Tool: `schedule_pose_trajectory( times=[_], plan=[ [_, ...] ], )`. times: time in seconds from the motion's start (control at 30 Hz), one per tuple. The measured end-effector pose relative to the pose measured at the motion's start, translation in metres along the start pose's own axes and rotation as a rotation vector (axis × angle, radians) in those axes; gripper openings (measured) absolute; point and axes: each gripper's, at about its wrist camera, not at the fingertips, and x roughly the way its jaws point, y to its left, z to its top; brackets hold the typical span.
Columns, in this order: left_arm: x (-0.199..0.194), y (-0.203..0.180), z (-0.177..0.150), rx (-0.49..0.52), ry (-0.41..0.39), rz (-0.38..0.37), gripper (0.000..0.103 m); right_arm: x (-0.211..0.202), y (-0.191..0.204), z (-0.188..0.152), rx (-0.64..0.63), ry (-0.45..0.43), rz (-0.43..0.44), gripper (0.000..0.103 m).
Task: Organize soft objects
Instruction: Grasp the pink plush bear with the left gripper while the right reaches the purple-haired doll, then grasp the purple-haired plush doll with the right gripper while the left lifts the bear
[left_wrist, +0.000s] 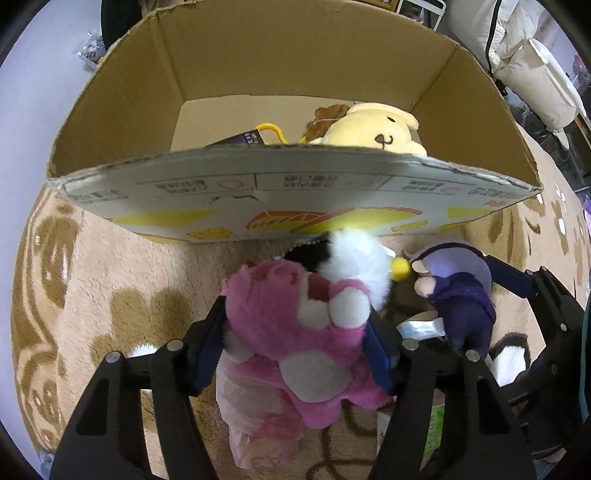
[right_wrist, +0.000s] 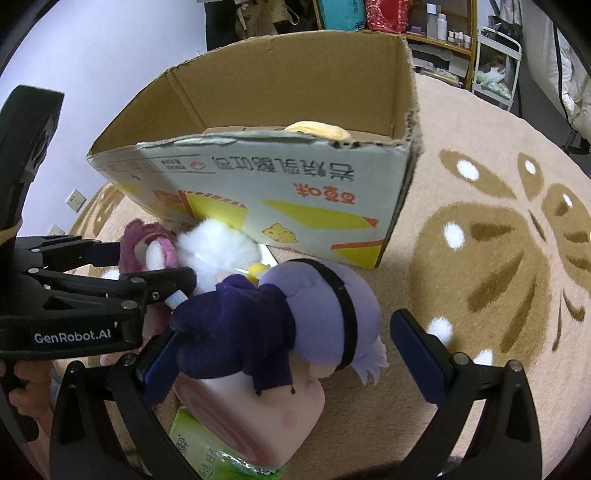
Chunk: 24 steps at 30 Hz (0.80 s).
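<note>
A: Biggest thing?
B: Round beige rug (right_wrist: 480, 206) with brown leaf pattern and white dots. On it, an open cardboard box (left_wrist: 295, 74), brown inside, white printed outside with yellow and orange graphics. Near wall faces both cameras.

A: Anything in the box?
B: Yellow plush dog (left_wrist: 373, 129) with a brown patch by its head, lying at the box floor's right side. A dark tag on a yellow loop sits left of it.

A: Toys outside?
B: A pile on the rug just in front of the box. Pink bear (left_wrist: 314, 332): fuzzy magenta, white muzzle and belly patch, dark red nose. Purple doll (right_wrist: 295, 321): lavender head with a black band, dark navy clothes, lying on its side. White fluffy toy (left_wrist: 354, 262) with black on one side sits between them against the box, yellow ball beside it.

A: Left gripper (left_wrist: 295, 339)?
B: Blue pads pressed into both flanks of the pink bear, fur bulging around them. Clamped.

A: Right gripper (right_wrist: 291, 358)?
B: Jaws wide apart around the purple doll. Left pad touches the navy cloth; right pad is clear of it. No grip.

A: Under the pile?
B: Pinkish plastic bag and a green packet (right_wrist: 207, 446), partly covered.
</note>
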Motion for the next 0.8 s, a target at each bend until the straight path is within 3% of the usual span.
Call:
schedule_pose_trajectory(
  times=[0.13,0.2,0.47,0.8],
  plan=[
    [-0.007,0.001,0.000,-0.014,-0.019,0.016,0.064,-0.004,-0.006,0.000,0.021,-0.003,0.013,0.102],
    [-0.015,0.003,-0.002,-0.022,-0.034,0.023,0.064,-0.007,-0.009,0.000,0.035,-0.003,0.036,0.094],
    [-0.040,0.015,-0.010,-0.064,-0.108,0.056,0.064,-0.019,-0.018,-0.004,0.088,-0.016,0.054,0.079],
    [-0.068,0.025,-0.024,-0.092,-0.186,0.110,0.064,-0.043,-0.024,-0.010,0.141,-0.065,0.076,0.078]
  ],
)
